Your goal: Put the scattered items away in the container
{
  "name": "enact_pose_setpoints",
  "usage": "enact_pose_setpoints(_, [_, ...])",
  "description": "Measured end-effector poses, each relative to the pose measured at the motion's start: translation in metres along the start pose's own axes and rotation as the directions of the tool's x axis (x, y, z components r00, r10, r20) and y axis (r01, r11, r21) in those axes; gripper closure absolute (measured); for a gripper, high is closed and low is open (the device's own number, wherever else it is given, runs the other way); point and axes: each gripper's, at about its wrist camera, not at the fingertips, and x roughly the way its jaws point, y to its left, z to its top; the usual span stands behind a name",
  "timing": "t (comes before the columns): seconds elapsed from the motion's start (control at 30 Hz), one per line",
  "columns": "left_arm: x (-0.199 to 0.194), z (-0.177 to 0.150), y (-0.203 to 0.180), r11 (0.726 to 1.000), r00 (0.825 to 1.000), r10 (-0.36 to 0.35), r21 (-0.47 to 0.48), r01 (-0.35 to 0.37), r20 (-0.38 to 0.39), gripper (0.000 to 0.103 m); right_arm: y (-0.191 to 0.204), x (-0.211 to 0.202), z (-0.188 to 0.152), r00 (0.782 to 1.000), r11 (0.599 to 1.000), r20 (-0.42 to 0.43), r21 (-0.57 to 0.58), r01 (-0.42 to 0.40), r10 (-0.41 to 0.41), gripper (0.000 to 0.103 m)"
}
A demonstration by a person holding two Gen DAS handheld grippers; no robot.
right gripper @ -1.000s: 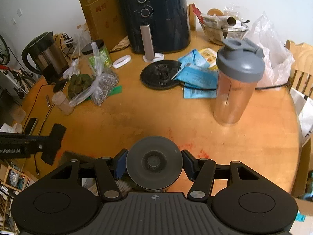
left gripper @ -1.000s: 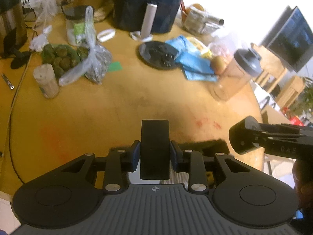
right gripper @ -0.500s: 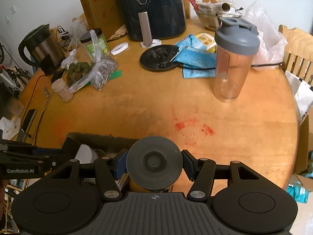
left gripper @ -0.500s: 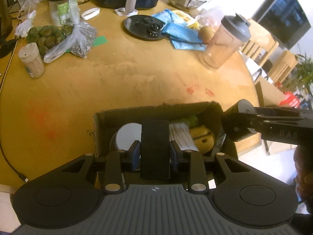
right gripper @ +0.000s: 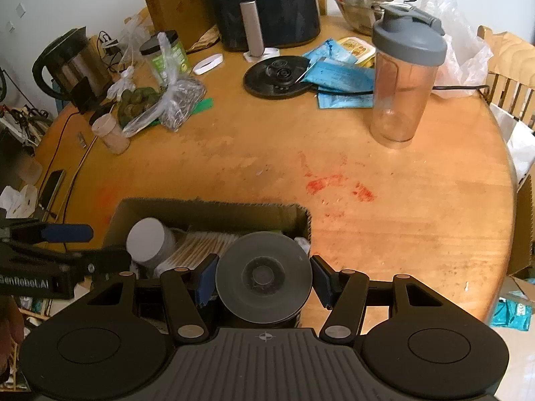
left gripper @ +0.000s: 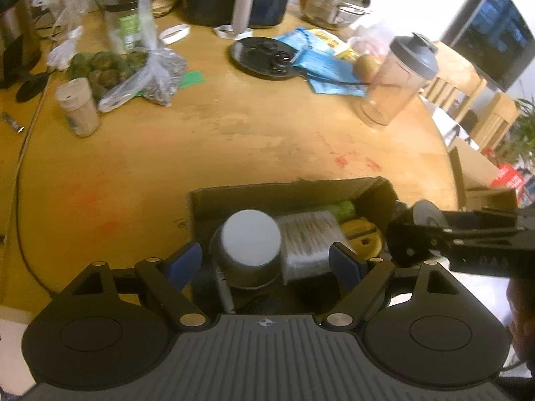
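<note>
My left gripper (left gripper: 265, 264) has its jaws spreading apart over the cardboard box (left gripper: 287, 191), the blue pads standing clear on either side with nothing pressed between them. Below them, inside the box, a white-topped grey can (left gripper: 251, 249) sits with its round end facing up toward my camera, its long axis running down into the box. Just beside it, to its right, lies a clear pack of thin sticks (left gripper: 309, 234), their length pointing away from me toward the box's far wall. Beyond that a yellow item (left gripper: 362, 235) and a green one (left gripper: 342, 208) lie against the far right corner; I cannot make out what they are.

My right gripper (right gripper: 264, 282) is clenched on a dark round disc-shaped item (right gripper: 264, 277), both pads touching its rim. Its flat face looks straight at my camera, so its axis runs along the fingers. It hangs over the right end of the box, above the contents.

The box sits at the near edge of the round wooden tabletop (right gripper: 267, 153). Well beyond it stand a shaker bottle with a grey lid (right gripper: 406, 83), blue packets (right gripper: 341, 77), a black round base (right gripper: 277, 75), a dark air fryer (right gripper: 267, 3), a bag of green fruit (right gripper: 140, 103) and a kettle (right gripper: 72, 63).
</note>
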Motion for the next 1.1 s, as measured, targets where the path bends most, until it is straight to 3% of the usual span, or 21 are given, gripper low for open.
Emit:
enact_pose_setpoints(0.37, [-0.009,-0.011,0.014,0.997,0.997,0.071,0.002,-0.071,-0.025,0.019,0.017,0.005,-0.007,1.0,1.0,-0.008,-0.003,-0.014,0.014,0.041])
enact_pose_setpoints(0.4, [-0.009,-0.012,0.015,0.997,0.996,0.08,-0.002,-0.081,-0.034,0.017,0.019,0.006,-0.008,1.0,1.0,-0.007,-0.012,-0.001,0.001,0.039])
enact_pose_setpoints(0.47, [-0.01,-0.014,0.017,0.995,0.994,0.099,-0.009,-0.1,-0.053,0.014,0.024,0.005,-0.01,1.0,0.999,0.005,-0.028,0.021,-0.021,0.022])
enact_pose_setpoints(0.63, [-0.011,-0.016,0.021,0.987,0.984,0.161,-0.002,-0.161,-0.08,0.008,0.027,0.004,-0.011,0.999,0.999,0.003,-0.002,0.034,-0.034,0.008])
enact_pose_setpoints(0.8, [-0.013,-0.016,0.024,0.987,0.981,0.161,-0.008,-0.163,-0.112,0.008,0.026,0.01,-0.011,0.993,0.995,-0.088,0.056,0.088,-0.083,0.0])
enact_pose_setpoints(0.93, [-0.013,-0.016,0.026,0.986,0.976,0.161,-0.024,-0.166,-0.145,0.008,0.026,0.013,-0.009,0.979,0.984,-0.173,0.124,0.132,-0.109,0.0])
enact_pose_setpoints(1.1, [-0.01,-0.019,0.027,0.986,0.967,0.157,-0.026,-0.165,-0.203,0.008,0.034,0.018,-0.012,0.954,0.977,-0.262,0.11,0.183,-0.149,0.0])
